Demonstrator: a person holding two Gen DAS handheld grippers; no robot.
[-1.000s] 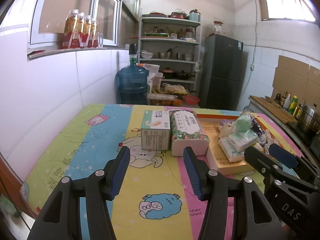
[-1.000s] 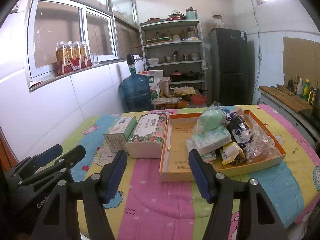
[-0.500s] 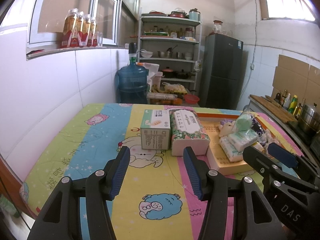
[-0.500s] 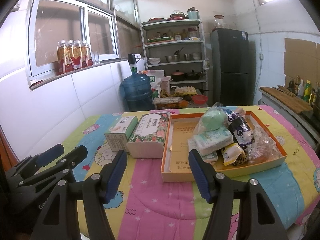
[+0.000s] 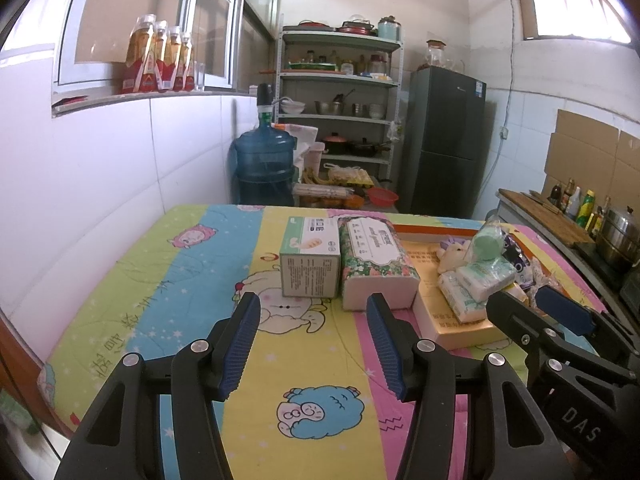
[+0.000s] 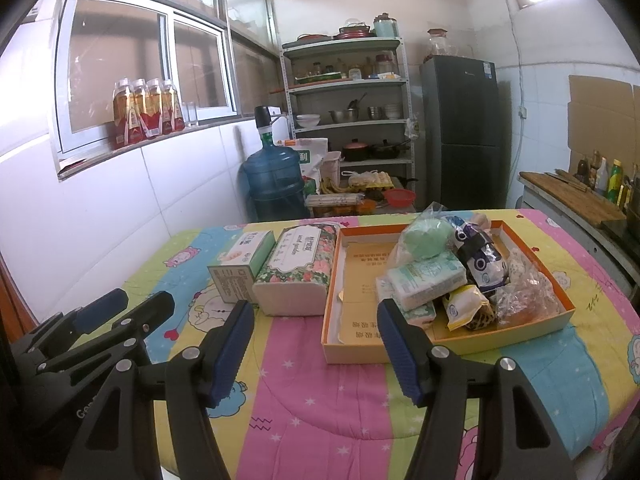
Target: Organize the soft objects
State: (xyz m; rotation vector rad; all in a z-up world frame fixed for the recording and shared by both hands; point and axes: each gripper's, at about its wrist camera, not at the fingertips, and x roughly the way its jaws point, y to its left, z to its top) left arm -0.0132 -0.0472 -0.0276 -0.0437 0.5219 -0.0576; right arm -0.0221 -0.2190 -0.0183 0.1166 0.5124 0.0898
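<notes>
An orange-rimmed cardboard tray (image 6: 532, 330) (image 5: 456, 330) on the quilted table holds a heap of soft packs: a green round bundle (image 6: 426, 236), white-green tissue packs (image 6: 428, 280) (image 5: 486, 278), a dark patterned pack (image 6: 480, 260) and a yellow pack (image 6: 466, 308). Left of the tray lie a floral tissue pack (image 6: 298, 272) (image 5: 374, 264) and a green-white box (image 6: 242, 260) (image 5: 310, 262). My left gripper (image 5: 312, 308) is open, short of the box and floral pack. My right gripper (image 6: 316, 312) is open, in front of the tray's near left corner. Nothing sits between either pair of fingers.
The colourful quilt (image 6: 320, 392) covers the table. A white tiled wall runs along the left. Behind the table stand a blue water jug (image 6: 276, 184), a metal shelf rack (image 6: 348, 100) and a dark fridge (image 6: 464, 132). A counter with bottles (image 6: 580, 196) is at the right.
</notes>
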